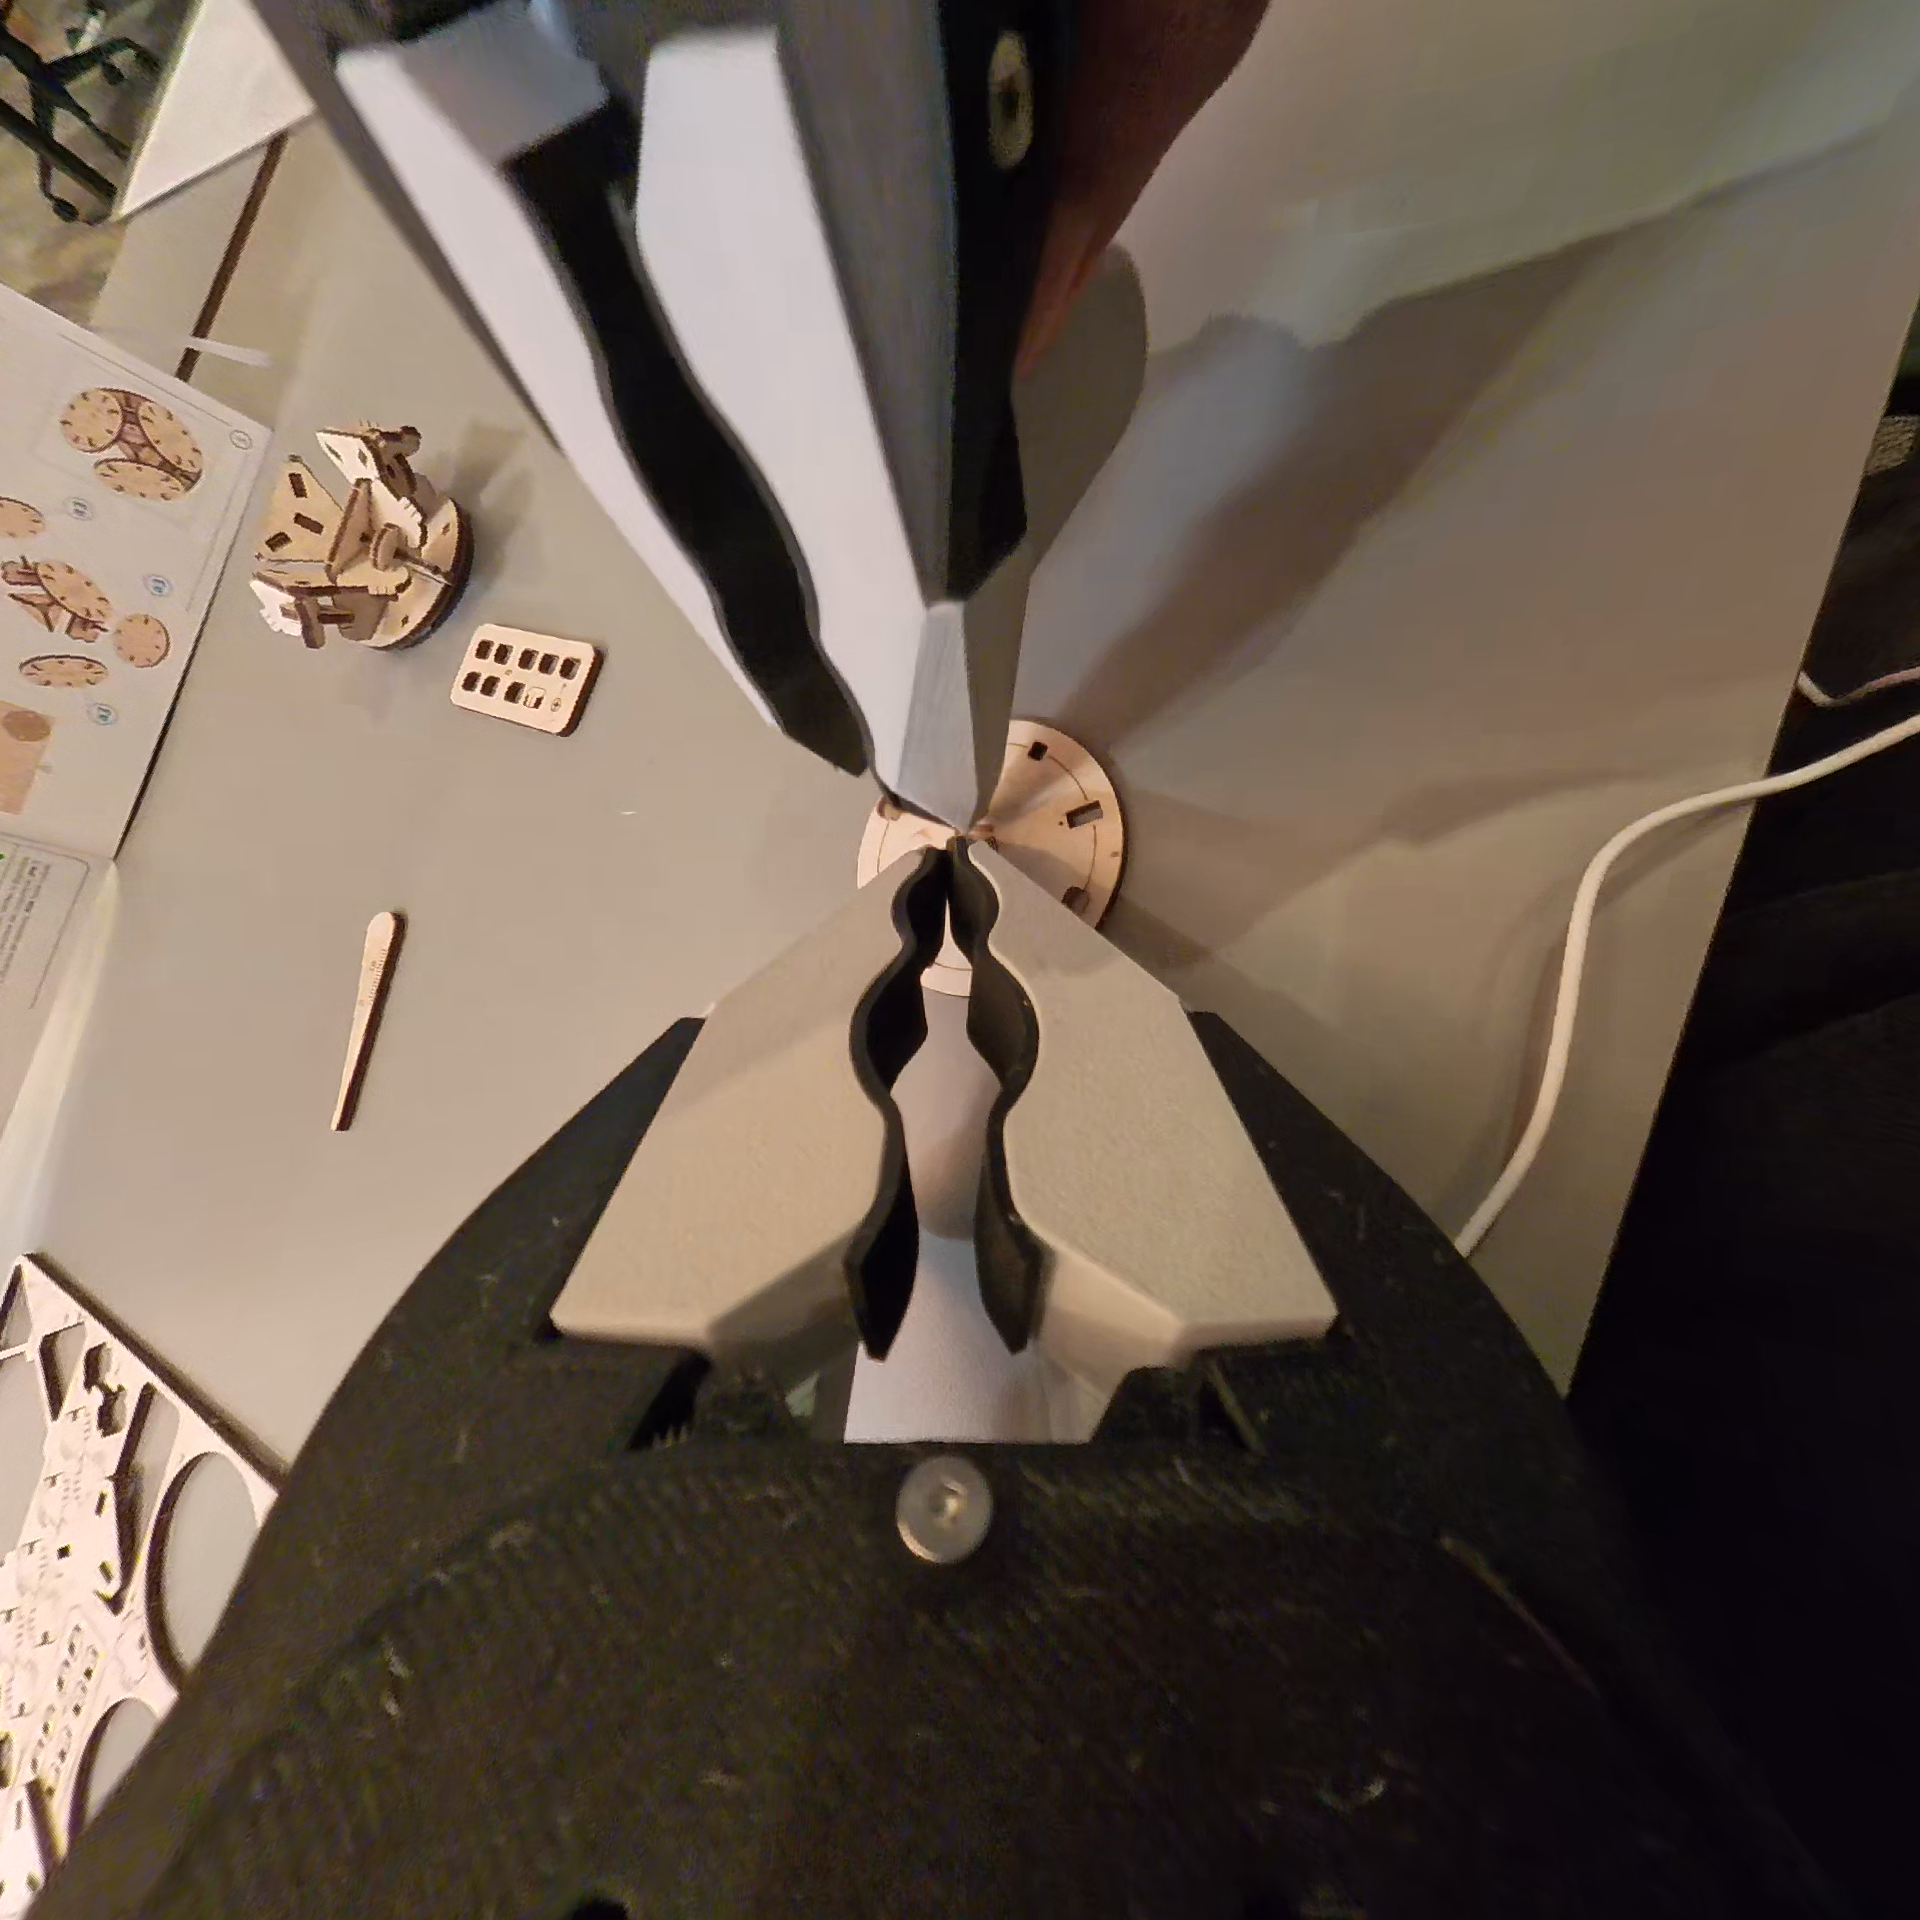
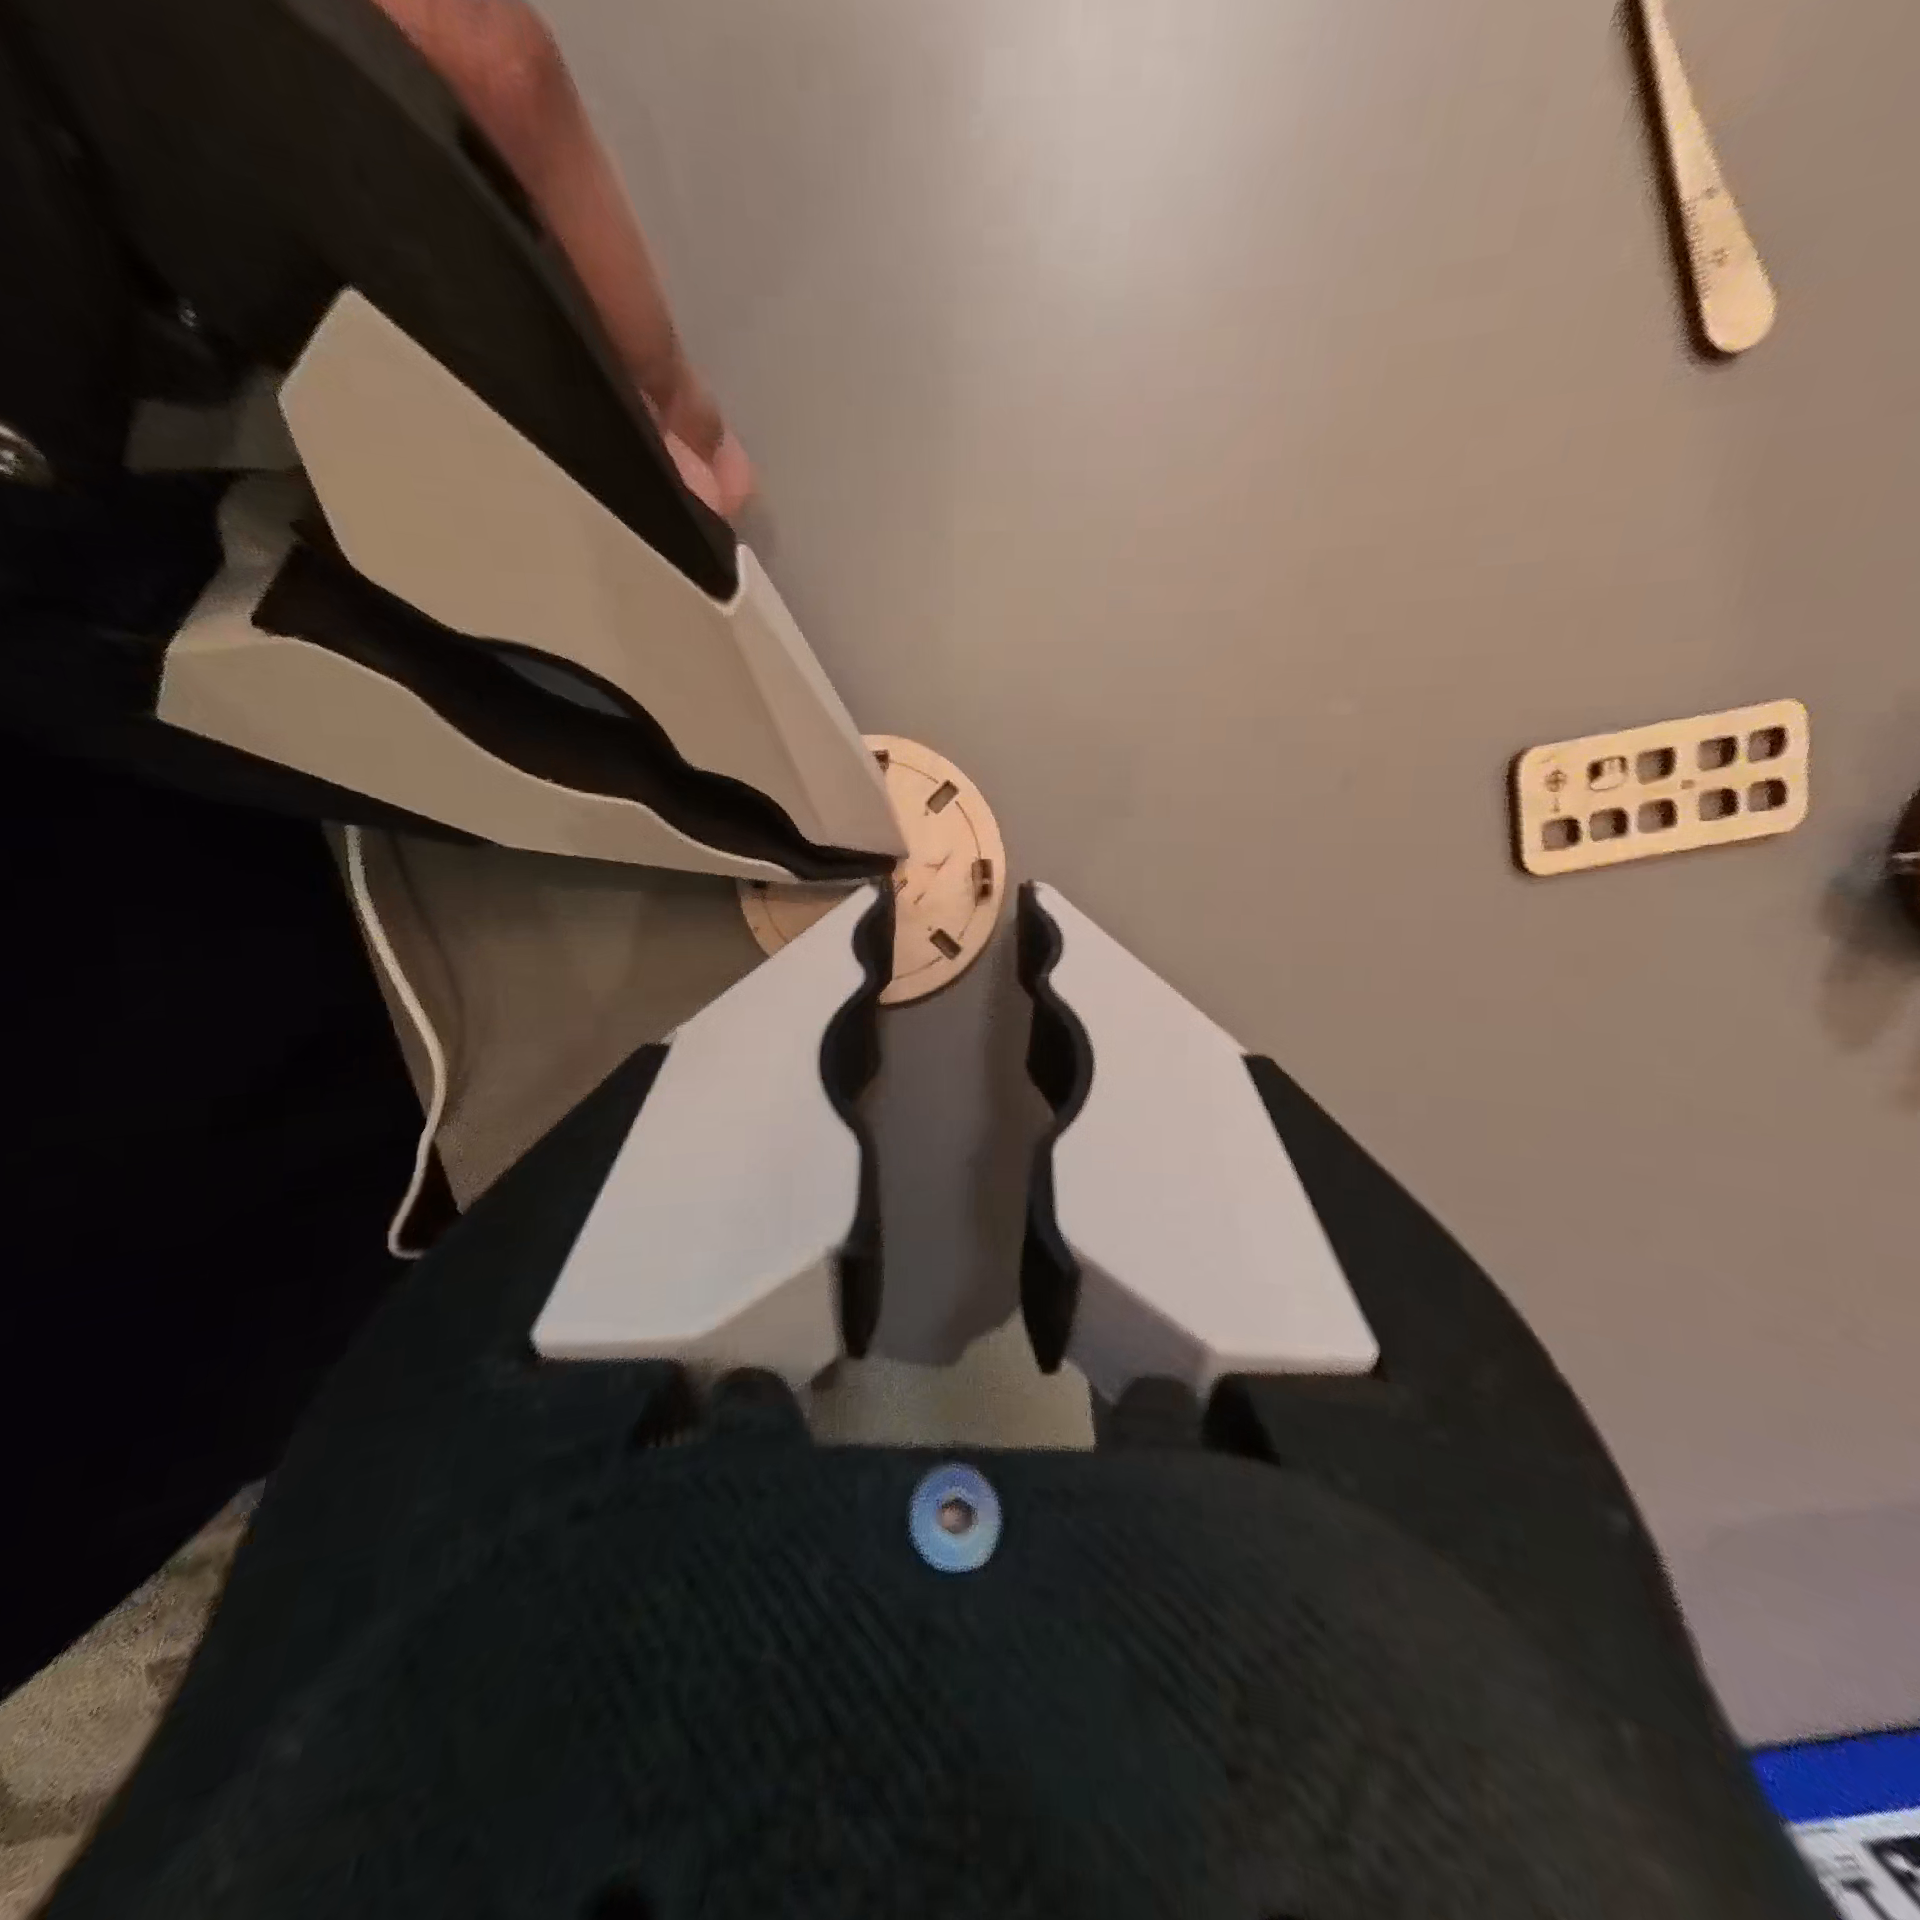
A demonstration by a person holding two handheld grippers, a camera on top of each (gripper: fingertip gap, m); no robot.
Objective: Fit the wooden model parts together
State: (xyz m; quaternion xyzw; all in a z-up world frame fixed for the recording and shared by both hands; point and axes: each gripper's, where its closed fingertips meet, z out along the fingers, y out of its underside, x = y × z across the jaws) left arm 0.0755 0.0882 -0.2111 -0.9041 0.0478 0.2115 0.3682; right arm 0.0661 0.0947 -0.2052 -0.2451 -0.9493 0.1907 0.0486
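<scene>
Left gripper: fingers closed, tips together over middle of round wooden disc, which lies flat on grey surface; can't tell if they pinch anything. Right gripper: fingers apart, nothing between; left fingertip over disc centre, right one just past its rim. Slotted wooden plate, wooden stick & small wooden model well apart.

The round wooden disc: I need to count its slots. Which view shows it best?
The right wrist view: the round wooden disc shows several slots between the fingers. The left wrist view shows only its right edge, both grippers covering the rest.
</scene>
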